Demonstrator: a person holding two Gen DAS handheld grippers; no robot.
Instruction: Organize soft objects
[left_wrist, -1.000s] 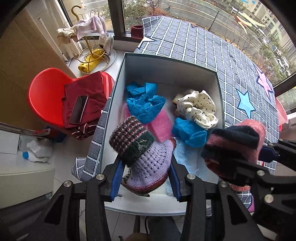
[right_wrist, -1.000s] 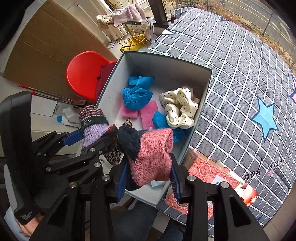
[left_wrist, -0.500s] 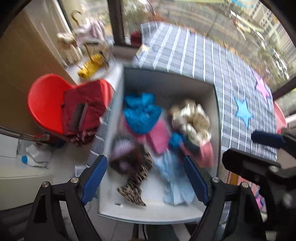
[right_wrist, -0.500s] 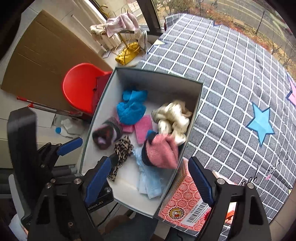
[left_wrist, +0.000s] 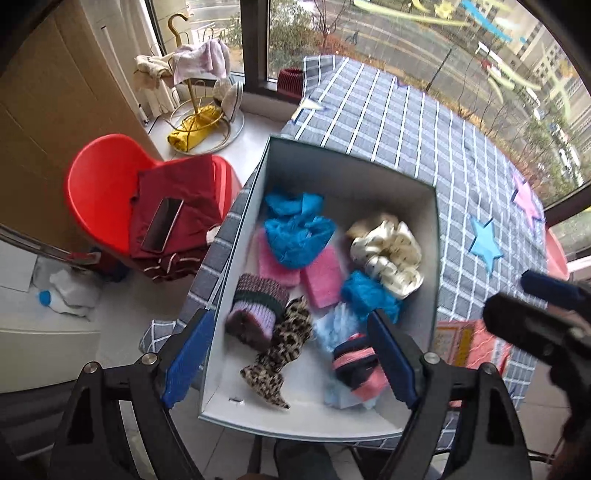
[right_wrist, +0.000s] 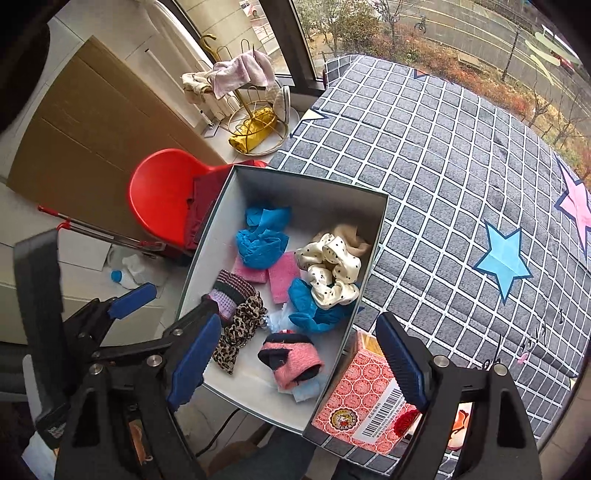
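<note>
A grey box (left_wrist: 351, 177) (right_wrist: 369, 251) on the checked table holds several soft things. A striped purple knit hat (left_wrist: 256, 308) (right_wrist: 231, 291) lies at its near left. A pink and navy knit hat (left_wrist: 356, 365) (right_wrist: 291, 360) lies at its near right. Blue cloths (left_wrist: 295, 232), pink sponges (left_wrist: 321, 280), a dotted white scrunchie (left_wrist: 388, 254) and a leopard cloth (left_wrist: 284, 347) lie among them. My left gripper (left_wrist: 291, 360) is open and empty above the box's near edge. My right gripper (right_wrist: 295, 363) is open and empty above the pink hat.
A red patterned carton (right_wrist: 365, 402) stands by the box's near right corner. A red chair (left_wrist: 107, 192) with a maroon cloth and a phone (left_wrist: 162, 223) stands left of the table. A gold rack (left_wrist: 199, 110) with cloths stands on the sill. The checked cloth (right_wrist: 461, 177) spreads right.
Both grippers have opened and pulled back upward. The purple hat and the pink hat have dropped from them into the box.
</note>
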